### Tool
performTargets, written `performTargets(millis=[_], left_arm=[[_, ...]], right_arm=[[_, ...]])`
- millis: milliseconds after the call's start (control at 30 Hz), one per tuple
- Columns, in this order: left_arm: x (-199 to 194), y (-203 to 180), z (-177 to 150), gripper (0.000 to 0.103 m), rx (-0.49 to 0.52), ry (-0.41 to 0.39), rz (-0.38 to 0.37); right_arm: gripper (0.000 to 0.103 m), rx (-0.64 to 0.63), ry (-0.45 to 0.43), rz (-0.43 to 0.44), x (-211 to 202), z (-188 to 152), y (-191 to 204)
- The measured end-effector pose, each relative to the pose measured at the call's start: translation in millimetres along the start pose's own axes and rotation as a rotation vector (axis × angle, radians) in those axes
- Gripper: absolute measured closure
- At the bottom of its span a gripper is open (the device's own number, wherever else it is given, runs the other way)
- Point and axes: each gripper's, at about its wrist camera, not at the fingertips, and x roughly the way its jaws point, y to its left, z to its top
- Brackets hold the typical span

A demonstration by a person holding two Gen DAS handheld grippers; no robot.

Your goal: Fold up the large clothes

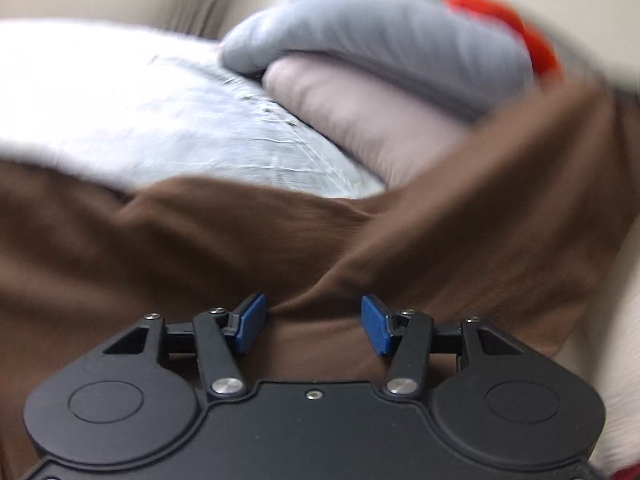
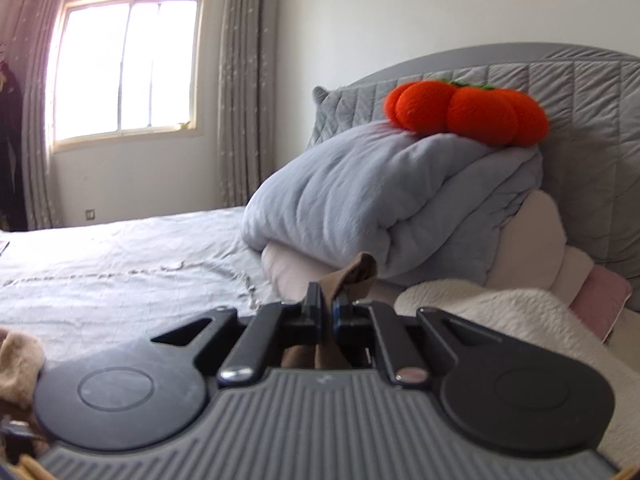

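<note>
The brown garment (image 1: 224, 248) fills the lower half of the left wrist view, draped across the pale blue bedsheet (image 1: 168, 128) and stretched in a taut ridge toward 2 o'clock. The left gripper (image 1: 313, 324) is released, its blue pads (image 1: 251, 322) spread wide, with brown cloth lying between and beneath them but not pinched. The right gripper (image 2: 327, 312) is clenched on a bunched tuft of the same brown cloth (image 2: 356, 276), which pokes up past the fingertips at 12 o'clock.

So the whole garment appears to hang from a single pinch. If the right tongs pull further while the left is free, the cloth is likely to drag and twist across the sheet rather than lie flat, and the fold line would skew. The pinch looks small; a sharp tug could slip it out. The left view is motion-blurred, so how much cloth sits under the left pads is hard to tell.

Close by at 1 o'clock lies the folded grey duvet (image 2: 384, 200) with an orange plush (image 2: 468, 114) on top, and a white fleece blanket (image 2: 500, 312) at 3 o'clock; a wide swing could snag the garment on either.
</note>
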Motion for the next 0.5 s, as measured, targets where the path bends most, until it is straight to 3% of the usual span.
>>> performTargets(millis=[67, 133, 233, 367, 500], left_arm=[[8, -16, 7, 0.048, 0.08, 0.03, 0.054], [0, -19, 9, 0.048, 0.106, 0.038, 0.034], [-32, 0, 5, 0.045, 0.004, 0.015, -0.105], [-83, 29, 14, 0.044, -0.074, 0.031, -0.137], [-150, 57, 22, 0.038, -0.037, 0.006, -0.134]], right_arm=[[0.099, -0.001, 0.009, 0.011, 8, -7, 7], [0.099, -0.002, 0.009, 0.008, 14, -8, 13], [0.099, 0.001, -0.001, 0.022, 10, 1, 17], [0.099, 0.003, -0.021, 0.063, -10, 20, 29], [0.099, -0.01, -0.038, 0.124, -34, 42, 53]])
